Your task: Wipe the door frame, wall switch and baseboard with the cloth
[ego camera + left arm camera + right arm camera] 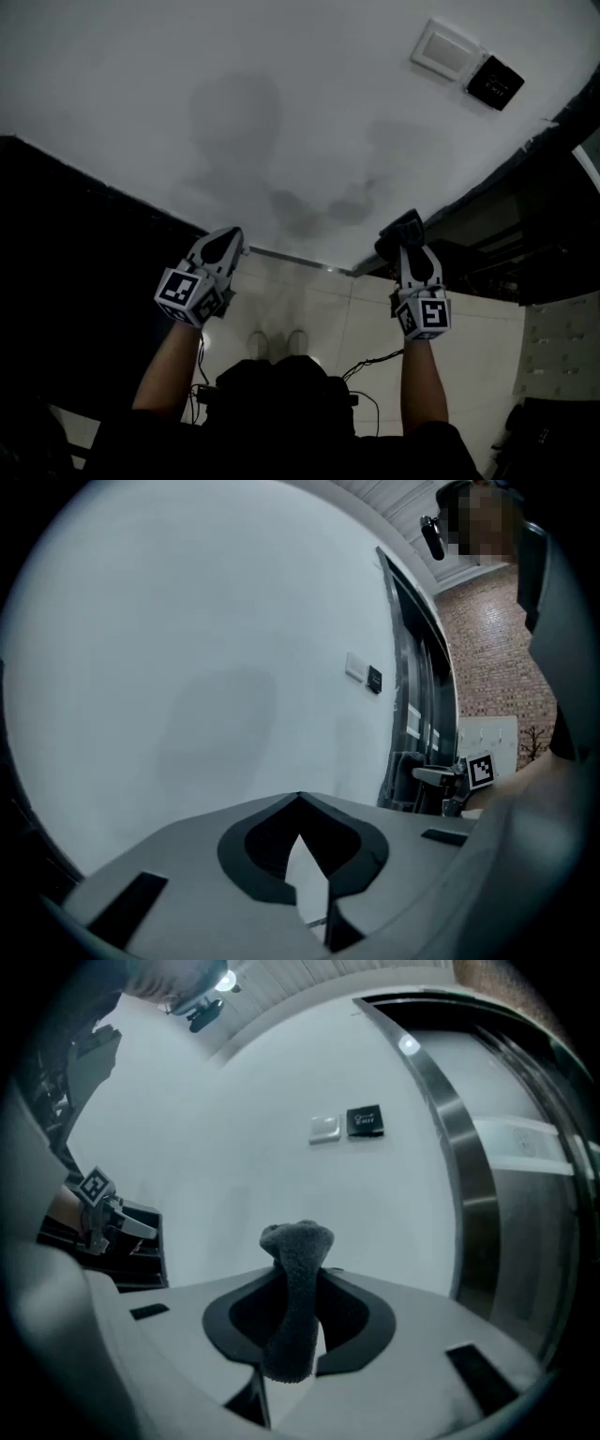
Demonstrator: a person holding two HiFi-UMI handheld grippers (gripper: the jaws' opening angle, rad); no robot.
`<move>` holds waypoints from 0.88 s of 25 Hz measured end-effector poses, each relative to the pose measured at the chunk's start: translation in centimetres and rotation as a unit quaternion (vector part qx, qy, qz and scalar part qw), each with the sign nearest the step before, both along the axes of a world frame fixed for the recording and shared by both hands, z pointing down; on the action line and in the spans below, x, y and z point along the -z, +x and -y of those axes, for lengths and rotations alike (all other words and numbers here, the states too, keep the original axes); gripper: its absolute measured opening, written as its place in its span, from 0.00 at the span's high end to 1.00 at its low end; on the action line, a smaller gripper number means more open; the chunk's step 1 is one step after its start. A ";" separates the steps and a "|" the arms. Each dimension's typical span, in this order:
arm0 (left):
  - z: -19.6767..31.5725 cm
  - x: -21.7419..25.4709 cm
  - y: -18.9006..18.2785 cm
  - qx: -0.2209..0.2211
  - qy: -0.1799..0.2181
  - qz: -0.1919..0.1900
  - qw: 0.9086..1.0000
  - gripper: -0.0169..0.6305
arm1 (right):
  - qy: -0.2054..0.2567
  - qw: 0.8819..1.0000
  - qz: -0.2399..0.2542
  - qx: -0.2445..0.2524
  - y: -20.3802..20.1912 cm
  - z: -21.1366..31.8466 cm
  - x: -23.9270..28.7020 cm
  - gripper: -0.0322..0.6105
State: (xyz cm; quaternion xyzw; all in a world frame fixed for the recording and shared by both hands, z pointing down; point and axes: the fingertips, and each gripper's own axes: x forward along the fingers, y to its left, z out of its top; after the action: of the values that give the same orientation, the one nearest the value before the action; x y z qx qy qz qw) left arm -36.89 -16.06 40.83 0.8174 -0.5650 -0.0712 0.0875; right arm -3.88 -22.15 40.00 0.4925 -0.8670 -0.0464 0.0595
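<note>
- Head view: left gripper [225,242] and right gripper [404,234] raised before white wall [281,103]; wall switch [447,49] well apart, upper right
- right fingers pinching dark cloth [298,1246]
- left fingers pressed together, empty

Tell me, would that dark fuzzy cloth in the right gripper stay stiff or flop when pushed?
Probably floppy: the cloth bunches into a wad where the right gripper pinches it. Likely light, since one pinch holds it up. Its fuzzy surface should drag on the wall rather than slide.
</note>
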 end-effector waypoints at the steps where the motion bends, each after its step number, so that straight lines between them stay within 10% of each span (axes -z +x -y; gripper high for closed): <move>1: 0.2 -0.6 -0.2 0.007 -0.009 0.005 1.000 0.97 | -0.012 1.000 -0.002 0.018 -0.9 0.9 -1.3 0.82; 10: -2.2 -14.0 -5.3 0.107 -0.109 0.012 0.988 0.97 | -0.085 0.974 -0.055 0.203 -12.4 2.9 -17.7 0.82; 22: -0.4 -42.3 -9.6 0.113 -0.063 0.018 0.991 0.97 | -0.105 0.907 -0.151 0.378 -29.5 0.5 -54.9 0.82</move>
State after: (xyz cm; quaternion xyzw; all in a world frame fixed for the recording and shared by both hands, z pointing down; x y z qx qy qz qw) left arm -46.46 -15.70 83.15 0.7423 -0.6586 -0.0306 0.1200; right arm -33.42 -22.61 94.94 0.1059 -0.9687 -0.0477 0.2192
